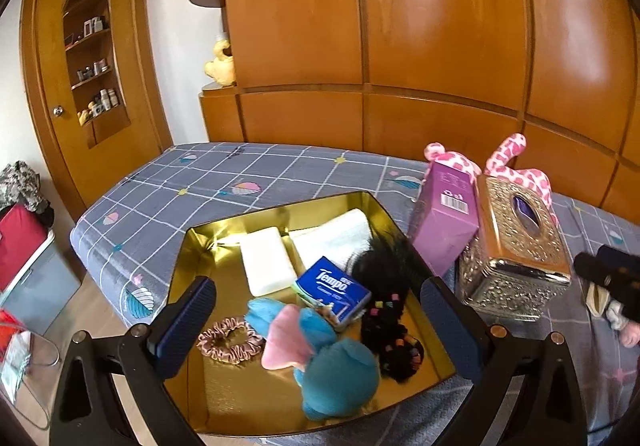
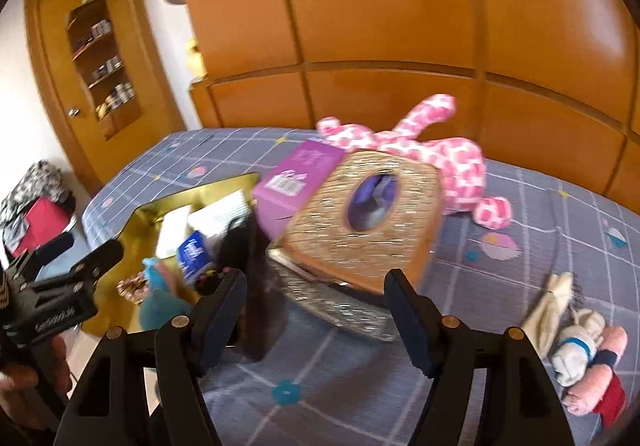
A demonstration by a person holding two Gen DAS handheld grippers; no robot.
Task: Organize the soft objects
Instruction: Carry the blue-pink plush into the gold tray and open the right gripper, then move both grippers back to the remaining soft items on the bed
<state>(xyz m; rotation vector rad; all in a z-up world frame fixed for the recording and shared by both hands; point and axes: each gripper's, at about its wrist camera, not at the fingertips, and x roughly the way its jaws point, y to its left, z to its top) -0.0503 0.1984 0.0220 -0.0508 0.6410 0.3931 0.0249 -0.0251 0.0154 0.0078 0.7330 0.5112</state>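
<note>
Left tongs (image 1: 318,308) spread wide and empty, hovering over the gold tray (image 1: 192,242); right tongs (image 2: 316,310) likewise spread and empty, aimed toward the ornate tissue box (image 2: 360,230).

Remaining soft items, right wrist view: bundle of rolled socks (image 2: 588,366) at 4 o'clock on the bedsheet (image 2: 540,258), well apart from the tray, with a cream cloth piece (image 2: 552,306) touching its upper edge. Judged light, limp and compressible, not fragile; likely to sag or unroll if pinched at a loose end. Best hold judged across the thick middle of 1 roll, jaws closing on bulk rather than edge.

Pink spotted plush (image 2: 432,150) at 1 o'clock behind the tissue box, lying flat. Judged light and squashy; a limb or the narrow body offers a sure pinch.

Already in the tray, left wrist view: blue and pink plush (image 1: 320,358) at 6 o'clock, satin scrunchie (image 1: 230,340) at 7 o'clock just beside it, black hairpiece (image 1: 386,310) at 4 o'clock, Tempo tissue pack (image 1: 334,292) at centre, white sponge (image 1: 266,260) and folded white towel (image 1: 336,238) at 12 o'clock.

Purple carton (image 1: 444,222) leaning against the tissue box, just beside the tray's 2 o'clock corner; both judged rigid.
</note>
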